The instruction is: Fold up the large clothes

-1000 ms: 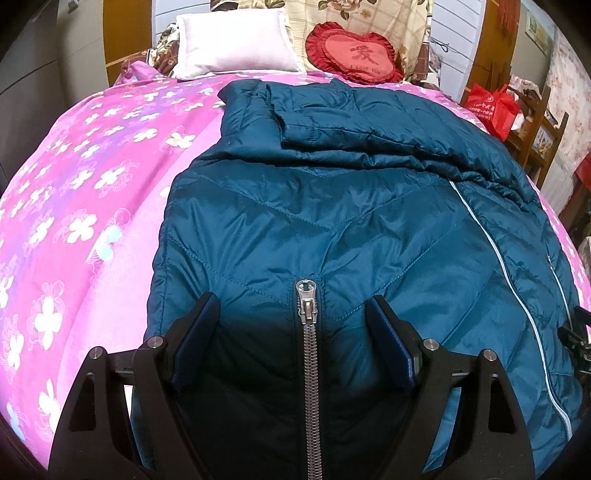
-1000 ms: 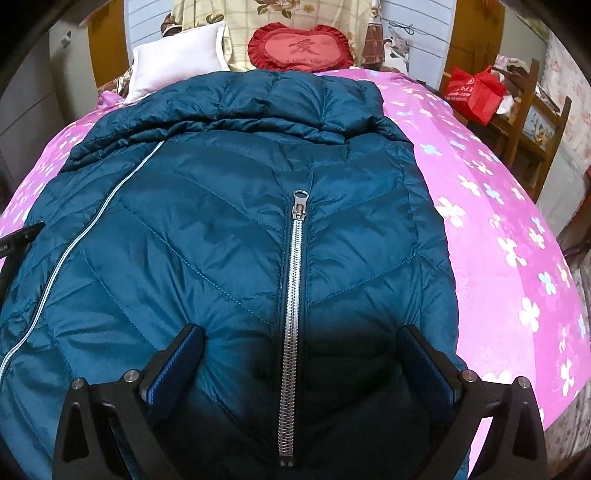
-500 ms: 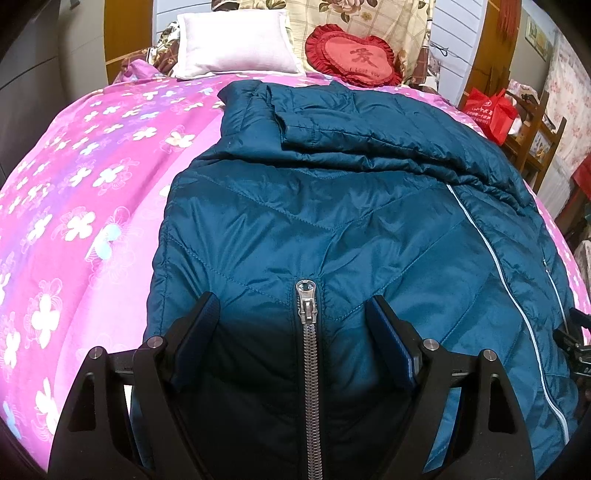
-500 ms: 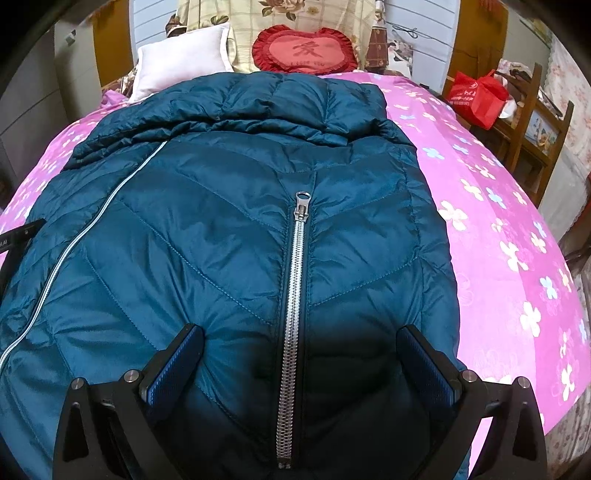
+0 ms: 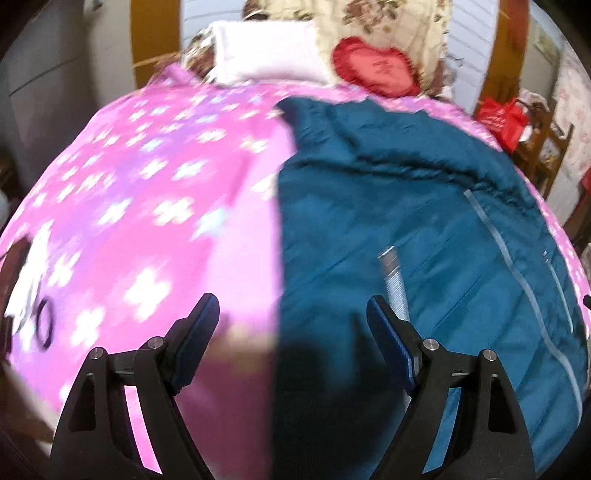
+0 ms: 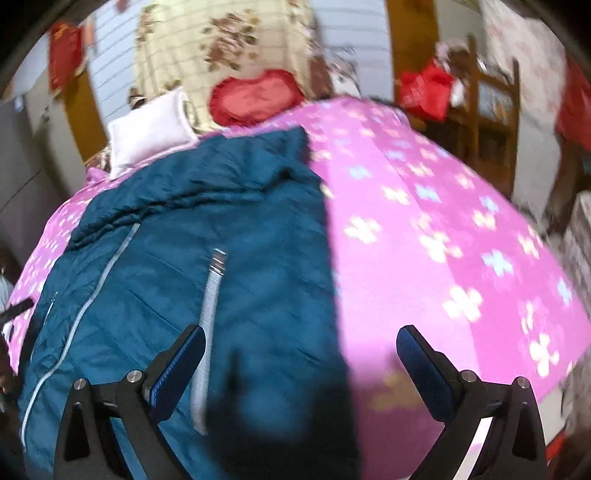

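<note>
Pink flowery bed [image 5: 155, 229] holds the blue jacket [image 5: 406, 229]; both the left gripper [image 5: 291, 332] and the right gripper [image 6: 301, 360] gape wide over its side edges, so either might pinch the blanket too.

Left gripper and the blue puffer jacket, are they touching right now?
Cannot tell. In the left wrist view the left gripper is open, straddling the blue puffer jacket edge on the pink bedspread, but blur and shadow hide any gap or contact.

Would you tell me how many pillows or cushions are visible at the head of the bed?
2: a white pillow toward the left, and a red heart-shaped cushion to its right against the floral headboard cloth. The blue jacket may hide others.
</note>
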